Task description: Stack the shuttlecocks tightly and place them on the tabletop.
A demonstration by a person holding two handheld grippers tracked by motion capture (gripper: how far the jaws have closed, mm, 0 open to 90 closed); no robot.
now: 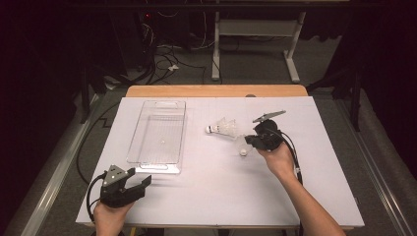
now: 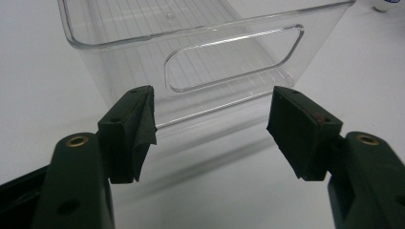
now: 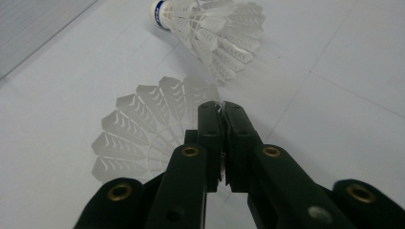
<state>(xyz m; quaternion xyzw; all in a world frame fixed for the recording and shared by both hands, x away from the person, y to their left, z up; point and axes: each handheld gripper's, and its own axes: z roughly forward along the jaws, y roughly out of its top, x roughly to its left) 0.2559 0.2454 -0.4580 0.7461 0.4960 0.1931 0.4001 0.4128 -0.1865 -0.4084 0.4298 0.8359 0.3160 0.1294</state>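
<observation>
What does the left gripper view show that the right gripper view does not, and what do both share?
Left gripper view: a clear plastic bin with a handle slot, seen between the open jaws of the left gripper. Right gripper view: the right gripper shut on the feather rim of one shuttlecock, with a second shuttlecock lying beyond. Both share the white table surface.
</observation>
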